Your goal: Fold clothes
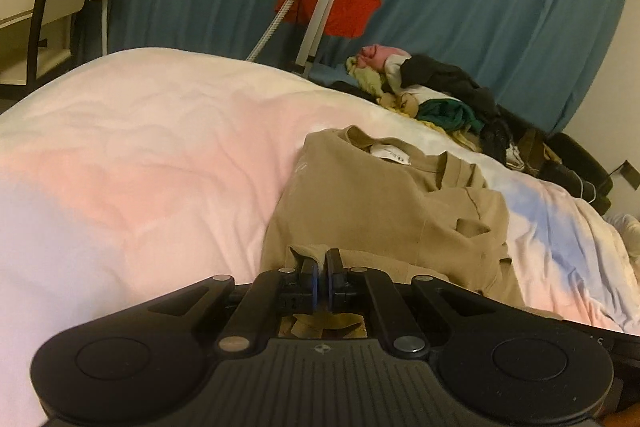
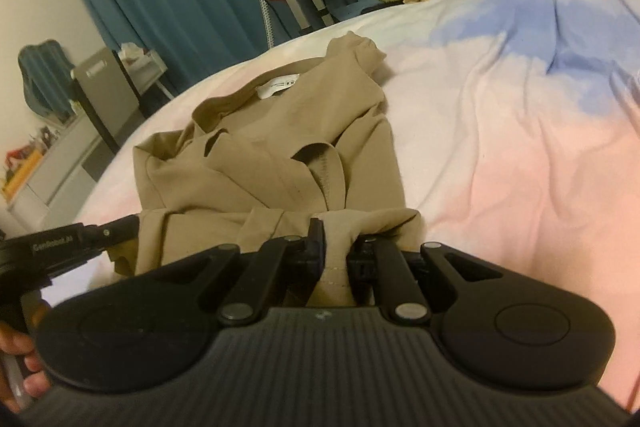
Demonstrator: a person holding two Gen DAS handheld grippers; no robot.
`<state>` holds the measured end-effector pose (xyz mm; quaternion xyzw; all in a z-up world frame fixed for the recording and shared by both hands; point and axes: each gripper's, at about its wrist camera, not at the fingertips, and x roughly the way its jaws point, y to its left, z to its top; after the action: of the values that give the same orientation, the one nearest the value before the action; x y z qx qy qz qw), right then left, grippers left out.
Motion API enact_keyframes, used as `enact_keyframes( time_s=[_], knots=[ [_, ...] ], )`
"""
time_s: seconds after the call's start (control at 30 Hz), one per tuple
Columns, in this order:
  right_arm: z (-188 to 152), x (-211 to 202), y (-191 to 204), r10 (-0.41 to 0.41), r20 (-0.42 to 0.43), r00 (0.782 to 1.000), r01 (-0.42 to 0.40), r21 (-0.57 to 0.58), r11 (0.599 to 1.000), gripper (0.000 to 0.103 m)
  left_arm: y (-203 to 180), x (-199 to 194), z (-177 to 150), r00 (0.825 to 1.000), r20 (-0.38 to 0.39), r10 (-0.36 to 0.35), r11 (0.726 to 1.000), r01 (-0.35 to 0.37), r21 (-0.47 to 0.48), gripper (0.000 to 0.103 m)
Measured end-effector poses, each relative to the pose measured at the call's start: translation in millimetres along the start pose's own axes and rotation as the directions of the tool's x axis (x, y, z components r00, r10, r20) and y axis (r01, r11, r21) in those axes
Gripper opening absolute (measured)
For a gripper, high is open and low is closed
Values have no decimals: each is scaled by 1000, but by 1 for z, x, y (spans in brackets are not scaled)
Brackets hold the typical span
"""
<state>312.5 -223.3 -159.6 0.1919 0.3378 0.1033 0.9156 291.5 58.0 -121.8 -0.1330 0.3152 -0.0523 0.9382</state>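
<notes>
Tan shirt (image 2: 276, 147) lying rumpled, partly folded, on pink-and-blue bedspread (image 2: 500, 99), white neck label facing up. Right gripper (image 2: 336, 239) pinching near hem between nearly closed fingers. Left gripper (image 1: 320, 267) hovering over near edge, jaws slightly parted, gripping nothing. Clothes pile (image 1: 440, 95) sitting beyond.

Dim, warm light — fisheye-warped edges.

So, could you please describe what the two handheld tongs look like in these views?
Both tongs are matte black plastic. The left tongs have a ribbed base, two round raised discs at the sides, silver pivot pins on the linkage bars and blue pads on the fingers. The right tongs share the same build; their pads are hidden. White lettering runs along the side of the left tongs, seen from the right wrist.
</notes>
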Motion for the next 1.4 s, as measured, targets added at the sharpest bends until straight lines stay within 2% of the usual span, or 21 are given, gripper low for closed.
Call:
enact_keyframes(
  time_s=[0.03, 0.07, 0.1, 0.13, 0.2, 0.27, 0.33, 0.37, 0.43, 0.5, 0.6, 0.67, 0.8, 0.97, 1.03, 1.07, 1.13, 1.23, 1.3, 1.4],
  knots=[
    [1, -2, 2, -7, -3, 1000, 7, 1, 1000, 12, -3, -3, 0, 1000, -3, 6, 1000, -6, 13, 24],
    [2, -5, 4, -13, -6, 1000, 13, 2, 1000, 14, -5, -7, -1, 1000, -2, 7, 1000, -7, 21, 32],
    [2, -9, 6, -19, -11, 1000, 19, 4, 1000, 18, -8, -12, -2, 1000, 0, 6, 1000, -6, 28, 46],
    [3, -15, 8, -18, -12, 1000, 18, 12, 1000, 23, -10, -20, -3, 1000, 9, 4, 1000, -5, 29, 53],
    [4, -31, 12, 1, -8, 1000, -1, 37, 999, 55, -14, -40, -6, 1000, 28, 0, 1000, -1, 28, 57],
    [2, -48, 20, 14, 3, 1000, -15, 33, 999, 78, -19, -59, -11, 999, 42, -1, 999, 0, 37, 62],
    [-1, -68, 31, 8, 37, 999, -8, -11, 1000, 79, -25, -78, -16, 999, 54, 4, 998, -7, 64, 65],
    [-3, -78, 36, 5, 55, 998, -3, -32, 999, 79, -28, -90, -18, 998, 70, 4, 997, -9, 76, 69],
    [-7, -101, 41, 3, 101, 995, 1, -46, 999, 79, -33, -113, -20, 995, 104, 1, 996, -10, 90, 83],
    [-11, -123, 44, 8, 143, 990, -1, -47, 999, 81, -38, -137, -21, 989, 146, -10, 994, -6, 108, 86],
    [-18, -153, 49, 12, 203, 979, -3, -44, 999, 84, -44, -170, -24, 979, 203, -15, 989, -15, 144, 102],
    [-23, -166, 55, 5, 239, 971, 12, -69, 998, 93, -48, -187, -29, 973, 232, -13, 986, -25, 162, 103],
    [-37, -183, 71, -9, 298, 955, 64, -173, 983, 92, -52, -208, -43, 964, 265, -1, 981, -50, 187, 103],
    [-50, -187, 77, 15, 292, 956, 42, -186, 982, 91, -50, -206, -55, 967, 254, 13, 980, -62, 187, 103],
    [-51, -183, 78, 4, 273, 962, 48, -182, 982, 81, -50, -204, -58, 969, 247, 17, 981, -65, 185, 103],
    [-51, -180, 77, -1, 262, 965, 48, -173, 984, 67, -49, -201, -59, 969, 245, 21, 981, -67, 180, 103],
    [-51, -176, 75, -9, 245, 969, 49, -156, 986, 66, -49, -194, -61, 972, 233, 28, 983, -69, 168, 103],
    [-51, -173, 70, -12, 273, 962, 53, -142, 988, 66, -47, -185, -63, 981, 193, 33, 985, -64, 158, 103],
    [-49, -171, 63, 5, 278, 961, 20, -87, 996, 96, -46, -180, -65, 985, 170, 28, 988, -53, 147, 103],
    [-47, -165, 53, 15, 246, 969, -12, -13, 1000, 94, -44, -177, -66, 990, 140, 20, 991, -38, 129, 103]
  ],
)
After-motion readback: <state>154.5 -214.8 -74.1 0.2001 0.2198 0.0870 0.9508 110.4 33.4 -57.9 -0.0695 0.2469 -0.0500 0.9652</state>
